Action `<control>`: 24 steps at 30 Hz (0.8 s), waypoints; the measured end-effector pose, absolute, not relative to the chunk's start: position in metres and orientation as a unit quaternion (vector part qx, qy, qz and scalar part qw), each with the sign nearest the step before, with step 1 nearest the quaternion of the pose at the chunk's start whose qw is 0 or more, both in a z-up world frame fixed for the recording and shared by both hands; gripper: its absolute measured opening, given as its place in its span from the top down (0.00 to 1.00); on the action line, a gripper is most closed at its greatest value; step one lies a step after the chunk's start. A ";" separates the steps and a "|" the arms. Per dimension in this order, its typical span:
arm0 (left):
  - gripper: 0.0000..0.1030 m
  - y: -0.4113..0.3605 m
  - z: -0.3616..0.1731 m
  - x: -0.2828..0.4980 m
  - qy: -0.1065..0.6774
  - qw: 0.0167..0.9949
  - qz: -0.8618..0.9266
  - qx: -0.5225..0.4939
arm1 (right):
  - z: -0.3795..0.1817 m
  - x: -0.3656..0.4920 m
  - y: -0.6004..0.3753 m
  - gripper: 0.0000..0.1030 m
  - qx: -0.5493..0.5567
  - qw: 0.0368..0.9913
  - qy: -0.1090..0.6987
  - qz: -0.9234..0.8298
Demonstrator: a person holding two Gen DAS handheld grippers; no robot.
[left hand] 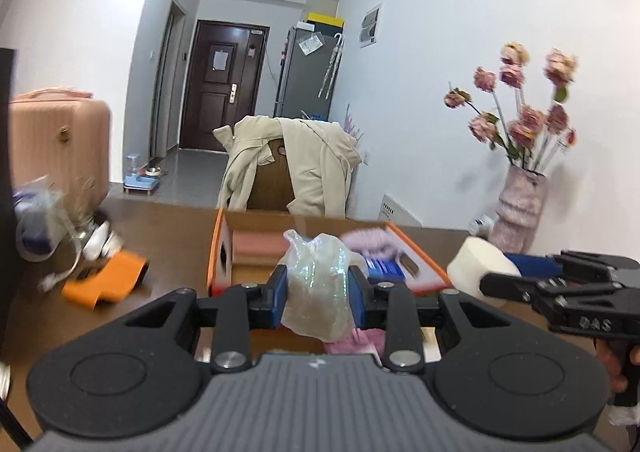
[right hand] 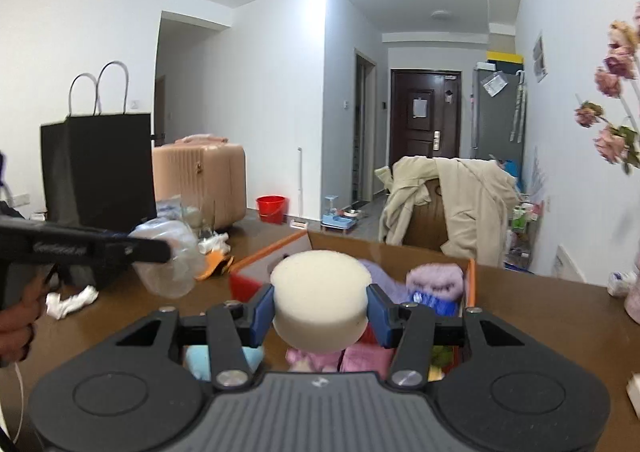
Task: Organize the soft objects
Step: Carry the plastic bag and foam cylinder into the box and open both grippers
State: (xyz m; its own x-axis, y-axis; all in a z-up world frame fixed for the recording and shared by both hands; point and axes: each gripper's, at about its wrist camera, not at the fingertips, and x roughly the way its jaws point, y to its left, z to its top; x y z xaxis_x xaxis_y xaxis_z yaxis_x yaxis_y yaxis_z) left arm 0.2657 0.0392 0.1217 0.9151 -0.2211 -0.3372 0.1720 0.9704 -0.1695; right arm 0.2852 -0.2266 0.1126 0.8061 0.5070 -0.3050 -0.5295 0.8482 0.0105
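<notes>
We see the left gripper [left hand: 318, 294] at lower centre of its own view, blue pads pinching a clear plastic bag of beige stuff [left hand: 316, 284], bag bulging above and below the pads. Just behind it, centre frame, the orange-edged cardboard box [left hand: 219, 248] sits open on the brown table [left hand: 168, 228]; inside we make out a purple fuzzy item [left hand: 370, 242] and a blue packet [left hand: 386, 268], and something pink under the bag, low centre. Right edge of this view: the right gripper [left hand: 478, 272] comes in side-on, white round sponge [left hand: 474, 262] at its tip, a hand [left hand: 616, 368] on the handle at lower right.

Right wrist view: right gripper [right hand: 320, 310] lower centre, pads clamped on the white round sponge [right hand: 320, 292], flat face up, held over the box [right hand: 280, 248]. Purple fuzzy item [right hand: 436, 278] and blue packet [right hand: 434, 300] lie in the box to the right of the sponge; pink cloth and a light blue piece show below it. Left gripper [right hand: 166, 251] enters at mid left, blurred, hand [right hand: 16, 316] at the left edge.

Outward: orange cloth [left hand: 106, 280] on the table left of the box, clear plastic clutter [right hand: 168, 252] and a white rag [right hand: 70, 300] further left, black paper bag [right hand: 98, 168] upper left, vase of pink flowers [left hand: 520, 208] at right, beige coat over a chair [left hand: 288, 164] behind the box
</notes>
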 end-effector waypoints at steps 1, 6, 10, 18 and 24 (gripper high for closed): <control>0.69 0.042 0.124 0.288 0.189 0.974 -0.105 -0.067 | 0.117 0.303 -0.224 0.53 -0.039 0.947 0.155 0.279; 0.69 0.047 0.106 0.406 0.262 0.960 -0.090 -0.046 | 0.112 0.402 -0.210 0.52 -0.056 0.941 0.222 0.250; 0.68 0.051 0.076 0.473 0.304 0.950 -0.070 -0.031 | 0.086 0.466 -0.209 0.52 -0.076 0.935 0.280 0.202; 0.58 0.060 0.049 0.516 0.322 0.945 -0.056 -0.009 | 0.059 0.521 -0.182 0.51 -0.038 0.908 0.323 0.263; 0.36 0.064 0.050 0.518 0.320 0.945 -0.071 -0.014 | 0.041 0.554 -0.098 0.41 -0.088 0.883 0.348 0.303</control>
State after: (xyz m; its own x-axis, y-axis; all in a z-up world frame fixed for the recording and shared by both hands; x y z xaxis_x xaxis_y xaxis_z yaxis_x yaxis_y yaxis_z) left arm 0.5181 0.0637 0.0499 0.7849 -0.1423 -0.6031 0.1245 0.9896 -0.0715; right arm 0.5535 -0.0983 0.0406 0.5740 0.4742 -0.6676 -0.5966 0.8006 0.0557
